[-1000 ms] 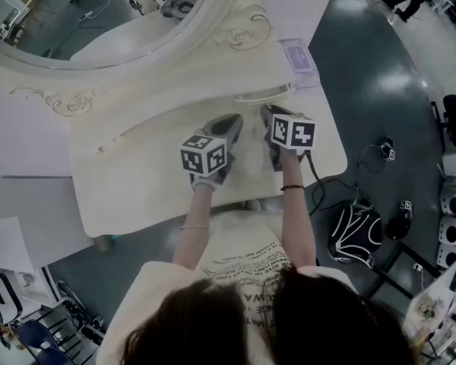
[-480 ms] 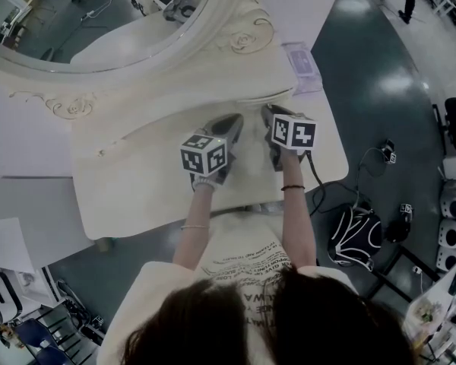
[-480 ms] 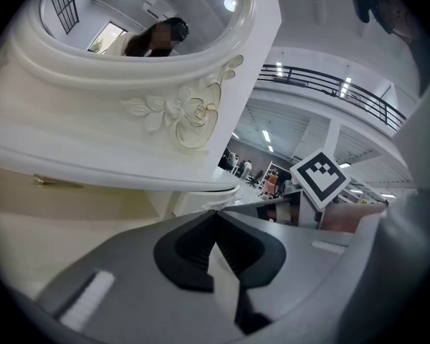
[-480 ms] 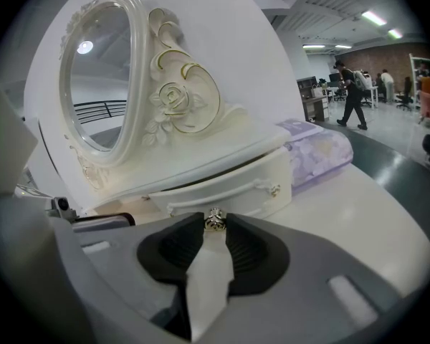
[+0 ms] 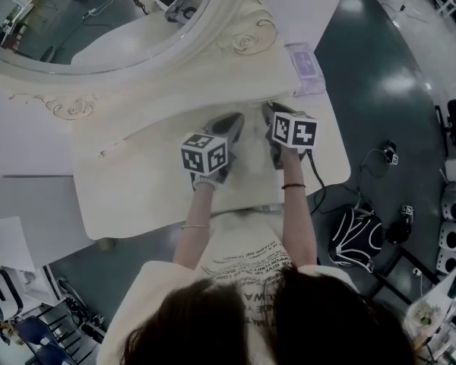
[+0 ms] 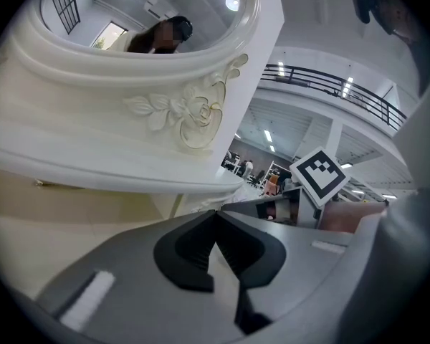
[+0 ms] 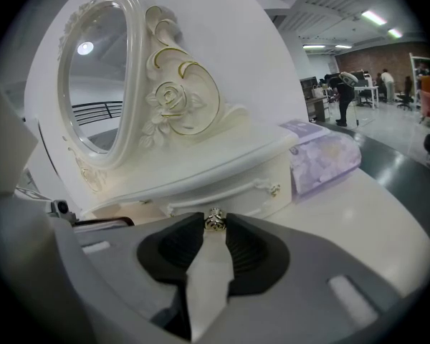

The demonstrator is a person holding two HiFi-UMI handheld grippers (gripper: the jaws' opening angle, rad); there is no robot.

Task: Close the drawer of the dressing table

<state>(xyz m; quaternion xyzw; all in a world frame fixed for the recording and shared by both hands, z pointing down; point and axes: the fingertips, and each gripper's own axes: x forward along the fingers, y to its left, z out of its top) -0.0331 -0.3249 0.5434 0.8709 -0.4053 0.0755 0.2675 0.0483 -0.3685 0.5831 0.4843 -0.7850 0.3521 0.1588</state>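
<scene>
Progress: cream curved-front wooden drawer, far right under the mirror shelf, looked nearly all the way in. Right gripper was clamped on its small gold knob; left gripper sat pinched together, empty.

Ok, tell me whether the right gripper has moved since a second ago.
No. The right gripper keeps its place near the purple box on the dressing table, jaws closed on the drawer knob.

Dark hair, cream top printed with dark lettering, thin band at each wrist, grey left gripper and right gripper bore black-and-white marker cubes.
</scene>
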